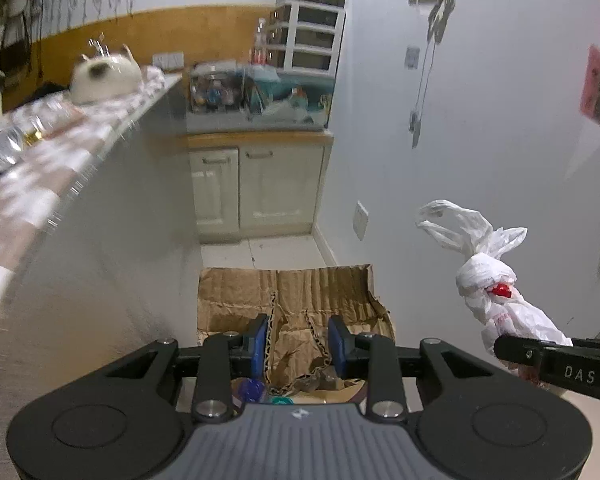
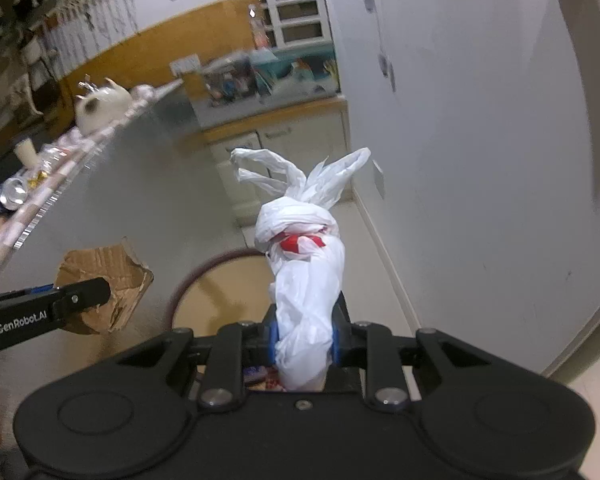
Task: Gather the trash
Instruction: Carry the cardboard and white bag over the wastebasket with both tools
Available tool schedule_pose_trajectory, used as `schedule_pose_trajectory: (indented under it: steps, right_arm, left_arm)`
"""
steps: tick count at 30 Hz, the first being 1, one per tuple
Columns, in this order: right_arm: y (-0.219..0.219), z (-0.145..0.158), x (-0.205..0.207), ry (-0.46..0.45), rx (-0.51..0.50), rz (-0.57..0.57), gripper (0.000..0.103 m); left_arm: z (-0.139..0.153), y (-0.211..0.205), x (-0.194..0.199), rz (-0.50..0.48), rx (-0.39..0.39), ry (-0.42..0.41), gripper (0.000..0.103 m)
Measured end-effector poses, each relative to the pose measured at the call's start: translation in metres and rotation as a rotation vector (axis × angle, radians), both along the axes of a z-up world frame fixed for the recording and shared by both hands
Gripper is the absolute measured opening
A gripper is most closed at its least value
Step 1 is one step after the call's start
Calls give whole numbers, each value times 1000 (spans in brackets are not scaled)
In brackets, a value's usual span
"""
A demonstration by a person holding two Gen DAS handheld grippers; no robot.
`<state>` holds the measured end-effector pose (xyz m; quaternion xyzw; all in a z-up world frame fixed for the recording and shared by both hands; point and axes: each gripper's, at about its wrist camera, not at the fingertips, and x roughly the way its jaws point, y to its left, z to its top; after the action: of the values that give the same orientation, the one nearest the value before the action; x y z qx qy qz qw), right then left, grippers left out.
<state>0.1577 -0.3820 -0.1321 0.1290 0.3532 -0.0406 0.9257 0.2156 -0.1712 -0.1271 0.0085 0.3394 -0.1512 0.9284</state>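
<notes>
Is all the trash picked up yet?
Not yet. Done: nothing I can see binned. In hand: right gripper clamps the knotted white plastic bag; left gripper grips the torn brown cardboard sheet. Left: a crushed clear plastic bottle and a silver can on the checkered counter.

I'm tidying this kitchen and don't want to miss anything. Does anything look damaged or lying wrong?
Yes. The cardboard box on the floor by the counter is torn and creased along its flaps. On the counter, a clear plastic bottle lies on its side among blurred clutter.
</notes>
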Motion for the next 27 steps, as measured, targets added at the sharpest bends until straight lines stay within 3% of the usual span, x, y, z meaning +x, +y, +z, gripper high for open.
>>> schedule_pose_trajectory:
  steps: [13, 27]
  right_arm:
    - [-2, -57, 71, 164, -4, 49, 24]
    - [43, -124, 165, 307, -34, 247, 25]
  left_arm:
    - [-79, -7, 88, 57, -58, 167, 33]
    - [-111, 19, 124, 135, -36, 191, 33]
